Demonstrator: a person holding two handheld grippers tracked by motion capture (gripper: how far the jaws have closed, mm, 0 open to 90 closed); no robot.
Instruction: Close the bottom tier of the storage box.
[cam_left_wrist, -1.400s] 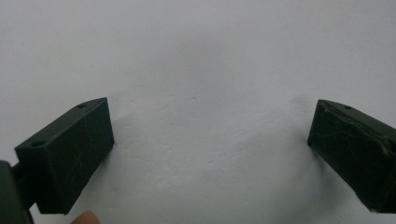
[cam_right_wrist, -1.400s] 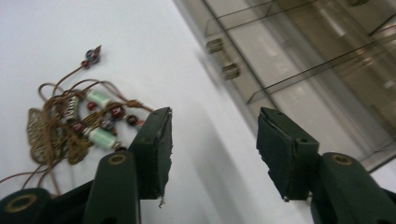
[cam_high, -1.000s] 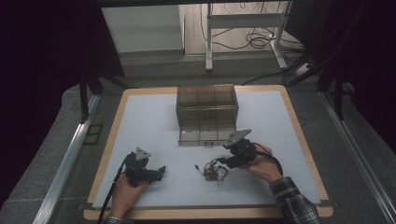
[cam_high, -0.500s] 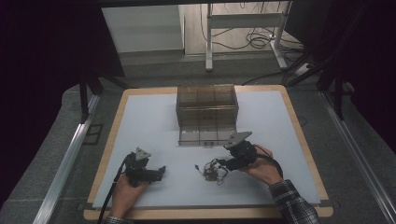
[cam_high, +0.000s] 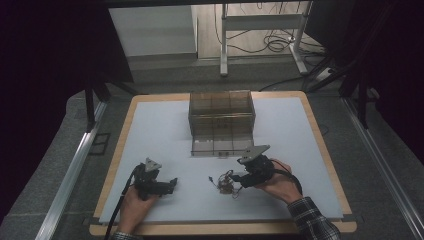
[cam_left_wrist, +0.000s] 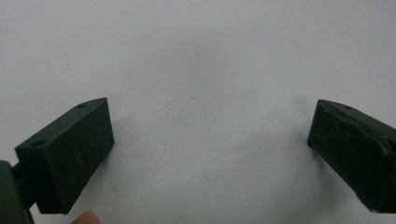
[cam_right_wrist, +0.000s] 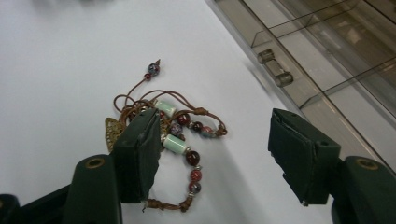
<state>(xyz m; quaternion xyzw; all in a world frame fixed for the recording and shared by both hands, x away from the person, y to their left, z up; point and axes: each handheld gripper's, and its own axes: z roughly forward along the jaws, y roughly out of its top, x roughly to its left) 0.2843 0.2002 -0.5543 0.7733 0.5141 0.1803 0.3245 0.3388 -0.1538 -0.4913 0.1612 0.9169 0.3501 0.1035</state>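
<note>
since a second ago almost nothing has shifted: the right gripper (cam_high: 239, 179) has edged only slightly over the beaded bracelet (cam_high: 225, 183), its jaws have opened a touch wider, and the left gripper (cam_high: 172, 183) sits where it was.

in the high view the bracelet lies in a loose heap on the white table mat (cam_high: 165, 125), near the front edge and a little right of centre, just in front of the clear compartment box (cam_high: 221, 122), whose lowest drawer is pulled out toward the person. the right hand (cam_high: 277, 182) holds its gripper low, pointing left at the heap.

the right gripper view shows the right gripper (cam_right_wrist: 212, 149) with jaws spread apart and nothing pinched between them. the bracelet (cam_right_wrist: 180, 135) lies on the mat partly in the gap and partly behind the left-hand jaw: brown cord, pale green tube beads, dark red and mottled round beads, and a gold filigree piece poking out on the far side of that jaw. whether the jaw touches the cord i cannot tell. a loose cord end with two small beads trails away toward the top. the box's open drawer (cam_right_wrist: 327, 60) runs along the upper right, with a small clear handle on its front.

the left gripper (cam_left_wrist: 210, 140) in its own view has its jaws spread wide over bare mat, holding nothing. the left hand (cam_high: 135, 200) rests near the front left of the mat, well apart from the bracelet.
</note>
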